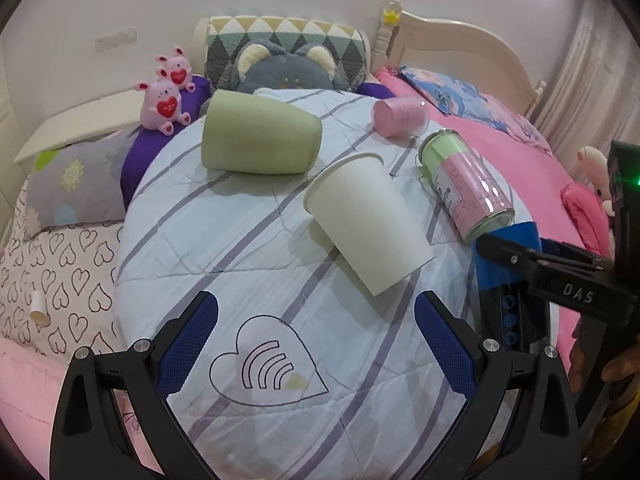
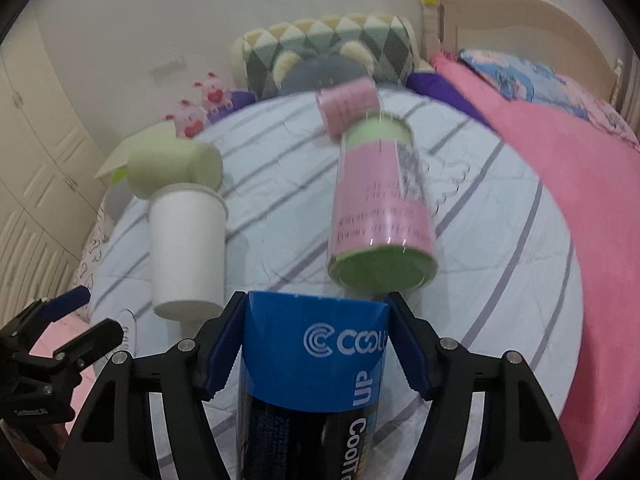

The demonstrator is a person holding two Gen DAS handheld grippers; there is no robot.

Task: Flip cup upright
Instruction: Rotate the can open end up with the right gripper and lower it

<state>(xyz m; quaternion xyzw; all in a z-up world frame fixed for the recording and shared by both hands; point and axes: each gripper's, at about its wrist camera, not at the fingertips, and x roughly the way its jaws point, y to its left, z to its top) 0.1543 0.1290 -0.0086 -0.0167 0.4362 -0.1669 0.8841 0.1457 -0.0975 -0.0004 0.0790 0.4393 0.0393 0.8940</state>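
Several cups lie on their sides on a pale blue quilt (image 1: pixel 248 280). A white paper cup (image 1: pixel 366 220) lies just ahead of my left gripper (image 1: pixel 316 344), which is open and empty. A green cup (image 1: pixel 260 138), a pink cup (image 1: pixel 400 116) and a clear pink-and-green cup (image 1: pixel 466 184) lie further out. My right gripper (image 2: pixel 316 344) is shut on a blue and black cup (image 2: pixel 312 384), held above the quilt; it also shows in the left wrist view (image 1: pixel 508 276). The white cup (image 2: pixel 188 252) and clear cup (image 2: pixel 382 208) lie beyond it.
Pink plush bunnies (image 1: pixel 164 100), a grey plush (image 1: pixel 286 66) and a diamond-pattern bolster (image 1: pixel 286 34) sit at the head of the bed. A pink blanket (image 2: pixel 568 216) covers the right side. The headboard (image 1: pixel 460 40) stands behind. A small white cup (image 1: pixel 38 307) lies at left.
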